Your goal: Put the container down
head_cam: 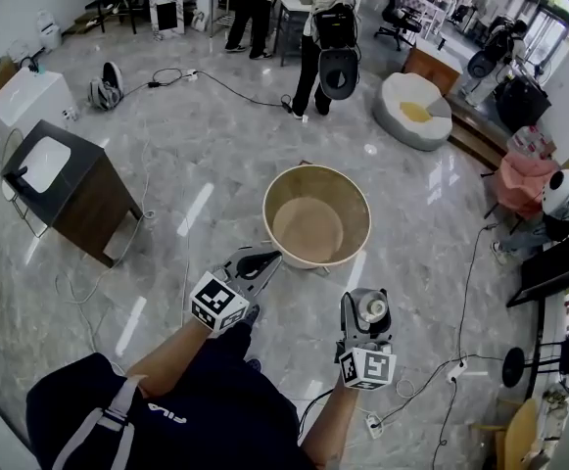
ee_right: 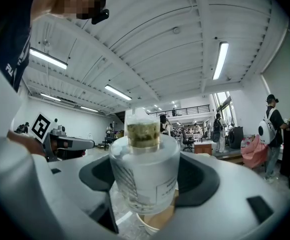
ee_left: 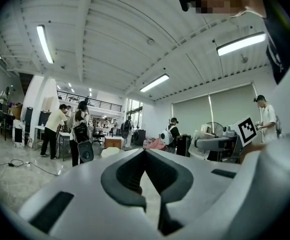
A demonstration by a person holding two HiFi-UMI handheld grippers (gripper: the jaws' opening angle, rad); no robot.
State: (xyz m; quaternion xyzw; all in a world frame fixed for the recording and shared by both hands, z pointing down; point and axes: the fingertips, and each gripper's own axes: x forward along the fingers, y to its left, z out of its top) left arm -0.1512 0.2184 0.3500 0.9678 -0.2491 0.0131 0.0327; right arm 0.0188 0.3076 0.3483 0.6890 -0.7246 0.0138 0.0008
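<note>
My right gripper [head_cam: 370, 313] is shut on a frosted glass container [head_cam: 373, 308] with a pale stopper, held upright over the marble floor. In the right gripper view the container [ee_right: 145, 176] fills the space between the dark pads [ee_right: 202, 179] of the right gripper [ee_right: 145, 186]. A round beige tub-like table [head_cam: 316, 215] stands just ahead, and its rim [ee_right: 152, 226] shows below the container. My left gripper [head_cam: 262, 259] hovers at the table's near left rim. In its own view the left gripper [ee_left: 145, 153] is shut, tips touching, with nothing held.
A dark cabinet [head_cam: 69, 189] stands at the left. A white beanbag [head_cam: 413, 111] lies at the back right. People [head_cam: 323, 37] stand beyond the table. Cables [head_cam: 215, 86] and a power strip [head_cam: 373, 424] lie on the floor.
</note>
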